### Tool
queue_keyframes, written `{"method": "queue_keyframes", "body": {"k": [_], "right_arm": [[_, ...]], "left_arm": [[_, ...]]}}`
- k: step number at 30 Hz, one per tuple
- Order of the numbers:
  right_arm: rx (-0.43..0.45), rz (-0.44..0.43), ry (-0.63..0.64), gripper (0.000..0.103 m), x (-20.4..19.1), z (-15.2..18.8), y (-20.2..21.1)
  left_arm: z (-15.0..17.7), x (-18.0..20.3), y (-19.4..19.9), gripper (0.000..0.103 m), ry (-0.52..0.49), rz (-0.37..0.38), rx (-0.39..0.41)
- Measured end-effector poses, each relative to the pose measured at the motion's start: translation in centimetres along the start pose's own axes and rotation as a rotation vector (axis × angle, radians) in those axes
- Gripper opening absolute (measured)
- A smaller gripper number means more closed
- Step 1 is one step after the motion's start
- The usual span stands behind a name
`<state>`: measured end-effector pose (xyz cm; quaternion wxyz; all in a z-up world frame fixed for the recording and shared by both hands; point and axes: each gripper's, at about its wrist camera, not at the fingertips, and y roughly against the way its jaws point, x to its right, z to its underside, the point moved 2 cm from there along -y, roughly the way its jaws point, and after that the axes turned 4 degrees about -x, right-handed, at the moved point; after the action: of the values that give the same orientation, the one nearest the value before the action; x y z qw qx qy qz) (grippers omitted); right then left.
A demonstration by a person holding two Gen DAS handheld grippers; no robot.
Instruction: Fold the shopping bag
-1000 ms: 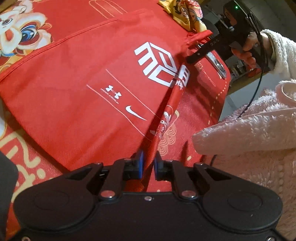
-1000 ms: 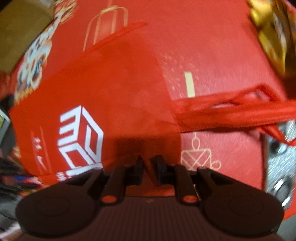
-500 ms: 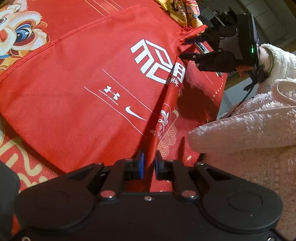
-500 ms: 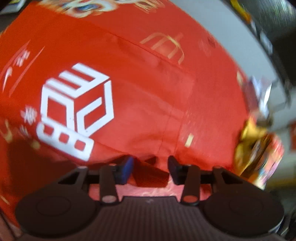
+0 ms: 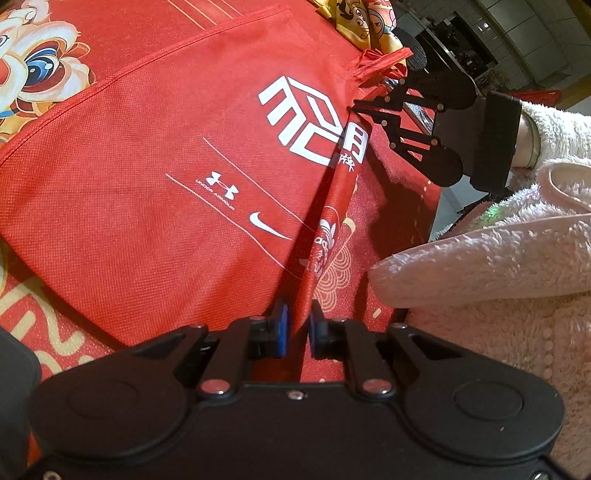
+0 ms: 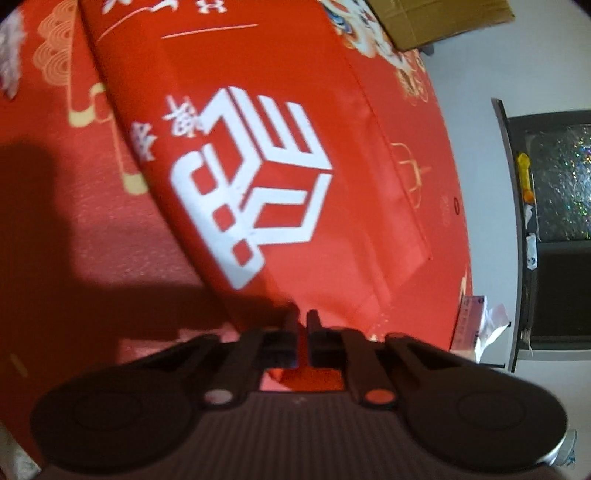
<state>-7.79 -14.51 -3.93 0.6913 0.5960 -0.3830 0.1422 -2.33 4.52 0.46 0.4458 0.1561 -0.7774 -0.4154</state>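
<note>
The red shopping bag (image 5: 166, 184) with white logos lies flat on a red patterned tablecloth (image 5: 48, 66). Its near long edge is lifted into a ridge. My left gripper (image 5: 297, 325) is shut on that edge at the near end, red fabric pinched between the blue pads. My right gripper (image 5: 356, 108) sits at the far end of the same edge, just below the bunched handles (image 5: 380, 61). In the right wrist view the right gripper (image 6: 302, 317) has its jaws closing tight on the bag (image 6: 258, 184) edge below the white cube logo.
A fluffy pale sleeve (image 5: 480, 258) lies right of the bag. A yellow printed packet (image 5: 362, 18) sits beyond the handles. A cardboard box (image 6: 443, 18) stands at a far corner. The table edge (image 6: 463, 221) runs close by, with a black cabinet (image 6: 554, 229) beyond it.
The right gripper opened, rolled over, moved along the bag's edge and closed on it near the cube logo. The left gripper kept its hold and stayed put.
</note>
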Motion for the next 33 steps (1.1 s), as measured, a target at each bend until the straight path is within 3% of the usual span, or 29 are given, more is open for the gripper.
{"method": "queue_keyframes", "body": {"k": [5, 12, 16, 25, 29, 33], "right_arm": [[-0.001, -0.004, -0.046, 0.004, 0.0, -0.2, -0.5], [-0.001, -0.077, -0.284, 0.005, 2.0, 0.1, -0.8], [-0.030, -0.131, -0.402, 0.005, 3.2, 0.1, -0.7], [-0.067, -0.209, -0.540, 0.005, 4.9, -0.3, -1.3], [-0.080, -0.224, -0.580, 0.005, 5.2, -0.5, -1.4], [-0.077, -0.237, -0.602, 0.005, 5.6, -0.6, -1.8]], "left_arm": [[0.1, 0.0, 0.0, 0.012, 0.003, 0.001, 0.003], [0.0, 0.4, 0.0, 0.014, -0.025, -0.027, 0.006], [-0.5, 1.2, 0.8, 0.019, -0.097, -0.131, 0.022], [-2.4, 0.0, 1.1, 0.024, -0.078, -0.242, 0.044], [-2.6, -0.4, 2.2, 0.038, -0.077, -0.305, 0.074], [-2.0, 1.2, 4.7, 0.031, -0.142, -0.410, 0.141]]}}
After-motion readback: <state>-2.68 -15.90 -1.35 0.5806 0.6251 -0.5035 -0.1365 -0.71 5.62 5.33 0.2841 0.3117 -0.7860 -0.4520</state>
